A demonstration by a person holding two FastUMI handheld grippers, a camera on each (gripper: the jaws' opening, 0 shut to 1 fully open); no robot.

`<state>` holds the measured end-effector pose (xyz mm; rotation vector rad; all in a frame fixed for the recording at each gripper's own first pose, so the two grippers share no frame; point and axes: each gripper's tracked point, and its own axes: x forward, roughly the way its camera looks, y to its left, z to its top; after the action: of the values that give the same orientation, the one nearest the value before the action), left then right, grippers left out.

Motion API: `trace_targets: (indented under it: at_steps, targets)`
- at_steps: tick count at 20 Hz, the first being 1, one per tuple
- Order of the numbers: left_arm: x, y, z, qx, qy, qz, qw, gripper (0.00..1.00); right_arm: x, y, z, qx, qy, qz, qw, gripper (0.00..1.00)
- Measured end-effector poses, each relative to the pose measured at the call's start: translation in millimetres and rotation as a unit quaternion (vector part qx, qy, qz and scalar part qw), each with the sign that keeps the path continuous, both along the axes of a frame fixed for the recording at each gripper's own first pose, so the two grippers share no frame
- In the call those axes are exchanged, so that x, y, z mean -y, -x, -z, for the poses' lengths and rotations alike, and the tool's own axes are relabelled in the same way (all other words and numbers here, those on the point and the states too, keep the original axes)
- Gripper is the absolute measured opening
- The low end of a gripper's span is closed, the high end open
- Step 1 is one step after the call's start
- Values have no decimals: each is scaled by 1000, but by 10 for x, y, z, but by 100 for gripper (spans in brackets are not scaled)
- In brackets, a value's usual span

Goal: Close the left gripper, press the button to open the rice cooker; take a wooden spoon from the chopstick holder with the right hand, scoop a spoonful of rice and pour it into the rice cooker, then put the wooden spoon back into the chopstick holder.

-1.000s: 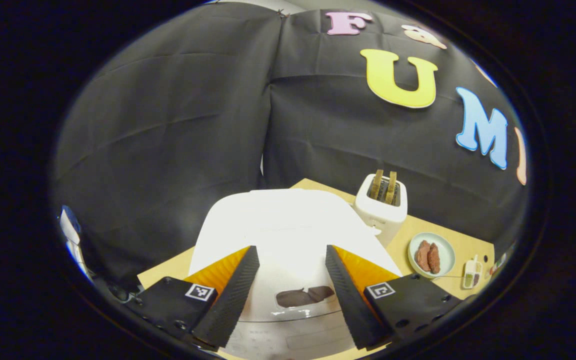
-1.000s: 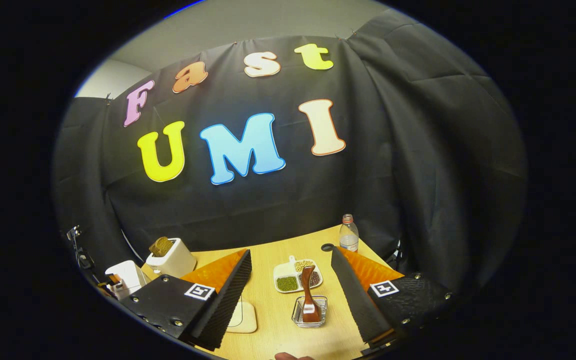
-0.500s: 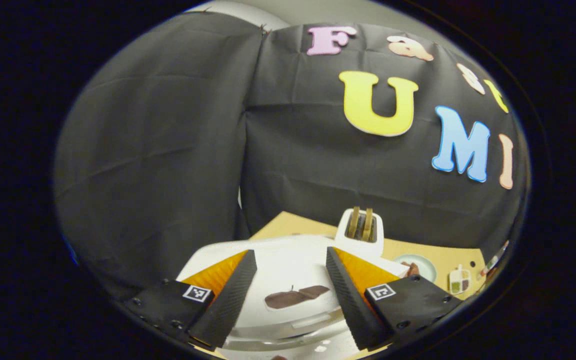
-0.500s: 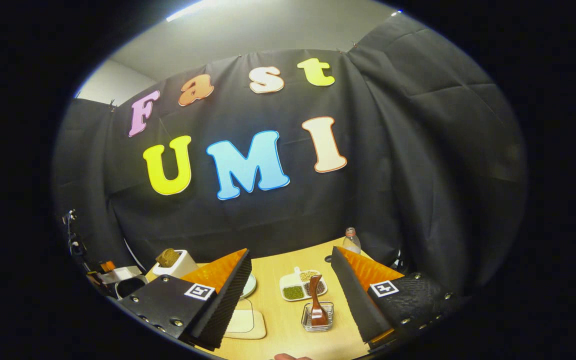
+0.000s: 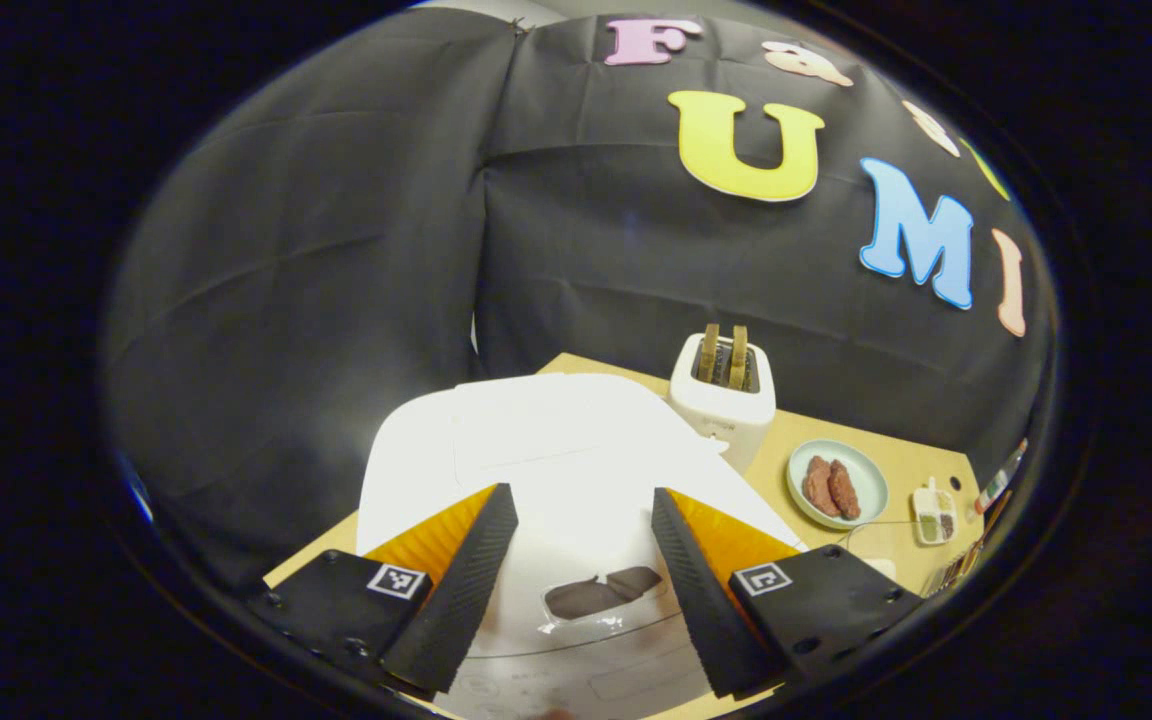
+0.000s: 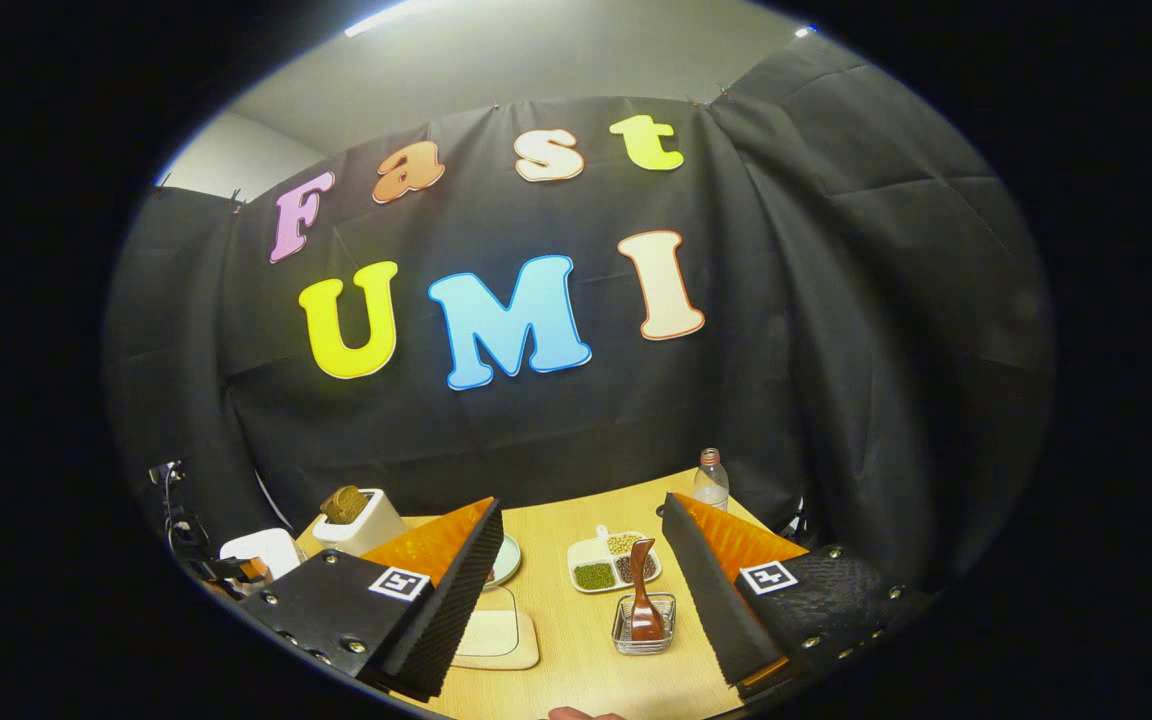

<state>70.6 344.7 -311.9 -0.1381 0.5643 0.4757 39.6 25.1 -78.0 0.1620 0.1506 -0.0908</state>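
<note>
The white rice cooker (image 5: 556, 470) stands right in front of my left gripper (image 5: 581, 497), lid down, with a dark patch (image 5: 604, 592) on its front top. That gripper hovers over the lid, open, nothing between its fingers. In the right gripper view the wooden spoon (image 6: 644, 600) stands upright in a clear holder (image 6: 644, 637) on the wooden table (image 6: 586, 670). My right gripper (image 6: 581, 505) is open, short of the holder and above it. The rice cooker (image 6: 261, 550) sits at the far left there.
A white toaster (image 5: 721, 400) with two bread slices stands behind the cooker; to its right lie a plate of sausages (image 5: 836, 485) and a divided dish (image 5: 934, 520) of grains (image 6: 614, 565). A water bottle (image 6: 711, 480) stands at the back and a pale board (image 6: 501, 635) lies left of the holder.
The left gripper view dipped low over the cooker half a second ago and now looks down on the lid again. The right gripper drifted a little; the holder sits slightly farther right. Both stayed open.
</note>
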Motion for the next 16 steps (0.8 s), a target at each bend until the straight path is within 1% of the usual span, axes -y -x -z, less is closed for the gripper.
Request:
trace_targets:
  at_steps: [1,2,4,5,8,10,13,16]
  targets:
    - [-6,-4,-19,-4,6,-2,1000,96,-3,2,-8,2,3,-3,1000,97]
    - [-19,-36,-78,3,14,-3,1000,93,-6,2,-15,3,6,-5,1000,97]
    - [-33,-21,-162,13,41,-12,999,96,6,14,-26,4,6,-6,1000,97]
    - [-88,-8,-220,22,35,-18,999,97,18,24,-45,7,4,-4,1000,97]
    - [-42,-23,-675,71,8,-5,997,98,56,50,-88,12,6,1,1000,97]
    - [160,-82,-1113,120,-4,20,993,96,53,81,-142,17,9,4,1000,97]
    - [603,-105,-1775,176,-42,61,982,97,27,106,-394,45,19,-5,999,97]
    - [1216,-59,-2277,216,-40,96,971,97,33,105,-656,71,44,-24,996,97]
